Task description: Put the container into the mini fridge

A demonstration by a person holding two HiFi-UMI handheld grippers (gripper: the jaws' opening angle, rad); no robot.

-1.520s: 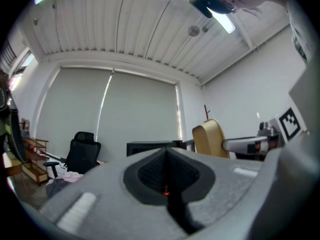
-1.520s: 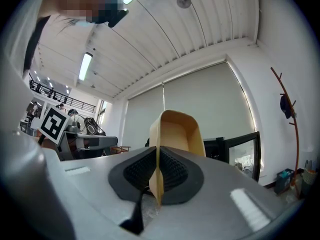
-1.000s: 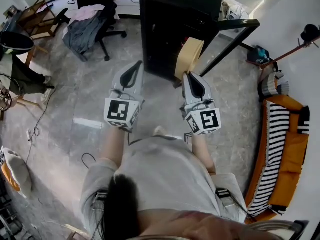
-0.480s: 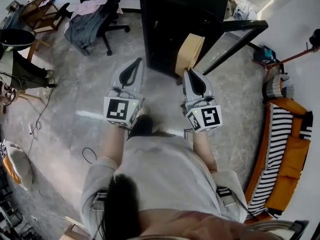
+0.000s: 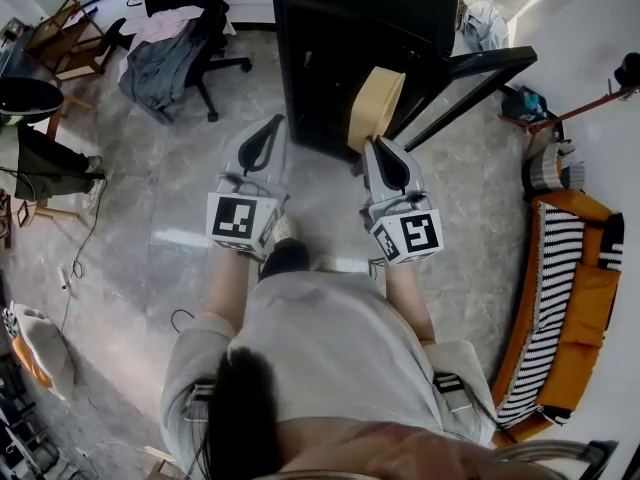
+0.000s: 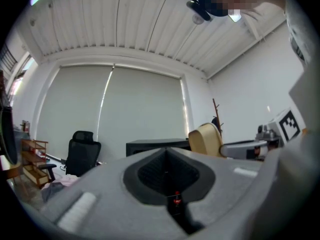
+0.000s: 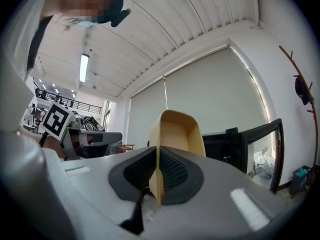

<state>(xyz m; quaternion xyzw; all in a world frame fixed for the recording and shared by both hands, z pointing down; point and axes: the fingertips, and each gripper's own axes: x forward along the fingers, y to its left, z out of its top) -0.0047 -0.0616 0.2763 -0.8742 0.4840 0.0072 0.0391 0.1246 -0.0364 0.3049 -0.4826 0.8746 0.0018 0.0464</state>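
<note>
A tan container [image 5: 375,106] is held upright by its rim in my right gripper [image 5: 385,158], which is shut on it; the container [image 7: 176,134] rises straight out of the jaws in the right gripper view. It hangs just in front of the black mini fridge [image 5: 360,38], whose glass door [image 5: 465,86] stands swung open to the right. My left gripper [image 5: 260,148] is shut with nothing in it, level with the right one and to its left. In the left gripper view the container [image 6: 206,140] and the fridge top [image 6: 155,145] show beyond the shut jaws.
A black office chair [image 5: 175,53] draped with clothes stands at the back left. Wooden chairs [image 5: 75,30] sit further left. An orange sofa with a striped cushion [image 5: 560,298] lines the right wall. A coat stand [image 5: 590,103] leans at the right. Cables lie on the grey floor [image 5: 130,238].
The view has shifted slightly; both grippers and the container sit a little closer to the fridge front. The grip on the container is unchanged.
</note>
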